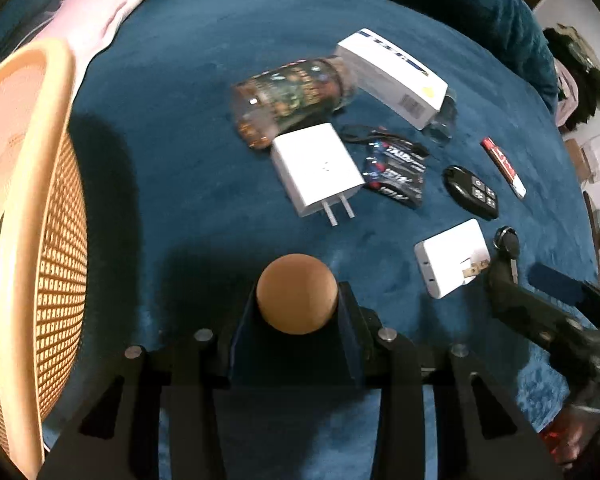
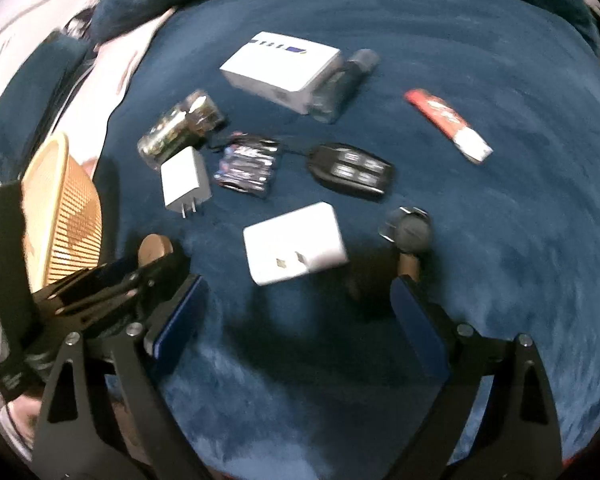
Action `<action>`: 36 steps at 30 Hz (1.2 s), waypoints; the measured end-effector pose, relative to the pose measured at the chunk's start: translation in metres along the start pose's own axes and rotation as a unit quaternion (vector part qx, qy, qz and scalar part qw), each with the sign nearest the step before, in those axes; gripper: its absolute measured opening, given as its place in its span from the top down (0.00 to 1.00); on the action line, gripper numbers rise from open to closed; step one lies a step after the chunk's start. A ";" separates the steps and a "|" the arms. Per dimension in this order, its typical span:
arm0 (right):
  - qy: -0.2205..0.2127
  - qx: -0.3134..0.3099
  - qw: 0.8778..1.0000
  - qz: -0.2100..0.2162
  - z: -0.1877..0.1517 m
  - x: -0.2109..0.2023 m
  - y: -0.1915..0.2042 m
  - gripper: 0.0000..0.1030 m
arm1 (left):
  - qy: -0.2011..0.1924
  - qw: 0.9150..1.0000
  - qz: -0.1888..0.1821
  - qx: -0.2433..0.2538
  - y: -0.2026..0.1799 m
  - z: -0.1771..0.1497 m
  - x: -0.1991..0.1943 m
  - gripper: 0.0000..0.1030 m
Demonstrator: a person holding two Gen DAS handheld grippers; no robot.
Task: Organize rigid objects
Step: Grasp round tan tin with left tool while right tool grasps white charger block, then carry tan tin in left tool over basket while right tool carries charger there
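Gripping a brown ball (image 1: 297, 294), the left tongs (image 1: 298, 300) are hovering just right of the basket (image 1: 32, 216), while the right tongs (image 2: 296, 304) are gaping empty.

Dark blue plush blanket (image 1: 188, 168), pink-white cloth (image 1: 100, 20) at its far-left edge.

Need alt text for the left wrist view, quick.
The left tool grips a brown ball above a blue cloth, beside an orange basket. Ahead lie two white chargers, batteries and a key fob.

Matt wooden ball (image 1: 297, 294), plush blue cloth (image 1: 204, 184) (velvety), glossy white plastic charger (image 1: 318, 168)
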State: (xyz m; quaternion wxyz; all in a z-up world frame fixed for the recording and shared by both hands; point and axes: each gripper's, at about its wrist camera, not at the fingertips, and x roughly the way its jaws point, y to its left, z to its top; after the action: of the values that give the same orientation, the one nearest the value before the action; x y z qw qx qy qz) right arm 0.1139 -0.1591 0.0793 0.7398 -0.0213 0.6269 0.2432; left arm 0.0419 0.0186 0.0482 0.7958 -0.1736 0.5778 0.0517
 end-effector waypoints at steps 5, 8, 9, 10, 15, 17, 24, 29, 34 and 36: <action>0.026 -0.035 0.999 -0.019 0.011 0.033 0.016 0.09 | 0.002 1.000 -0.001 -0.008 0.010 -0.010 -0.001 0.61; 0.041 -0.036 0.998 -0.019 0.012 0.049 0.018 0.10 | -0.001 1.000 -0.002 -0.005 0.006 -0.010 -0.001 0.61; 0.046 -0.032 0.998 -0.019 0.012 0.053 0.017 0.13 | -0.002 1.000 -0.002 -0.005 0.005 -0.007 0.001 0.61; 0.050 -0.028 0.998 -0.023 0.013 0.055 0.016 0.32 | -0.002 1.000 -0.003 -0.005 0.005 -0.007 0.000 0.61; 0.035 -0.011 0.999 -0.016 0.008 0.039 0.007 0.34 | -0.004 1.000 -0.004 -0.005 0.003 -0.008 0.001 0.61; 0.028 -0.006 1.000 -0.011 0.003 0.028 0.004 0.34 | -0.005 1.000 -0.006 -0.002 0.003 -0.009 -0.003 0.61; 0.011 0.006 1.000 -0.003 -0.015 -0.005 -0.002 0.33 | -0.024 1.000 -0.014 0.008 -0.007 -0.010 -0.027 0.61; -0.007 0.008 1.000 0.003 -0.022 -0.027 0.000 0.33 | -0.044 0.999 -0.017 0.012 -0.011 -0.010 -0.053 0.61; -0.023 0.005 1.000 0.006 -0.022 -0.041 0.008 0.33 | -0.059 0.998 -0.009 0.014 -0.016 -0.009 -0.074 0.61; -0.027 0.004 1.000 0.007 -0.024 -0.046 0.009 0.33 | -0.063 0.998 -0.005 0.016 -0.016 -0.010 -0.082 0.61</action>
State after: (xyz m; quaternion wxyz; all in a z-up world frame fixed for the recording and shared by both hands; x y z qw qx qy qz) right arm 0.0842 -0.1744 0.1203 0.7550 -0.0070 0.6075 0.2466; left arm 0.0107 0.0104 0.1254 0.8336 -0.1599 0.5264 0.0497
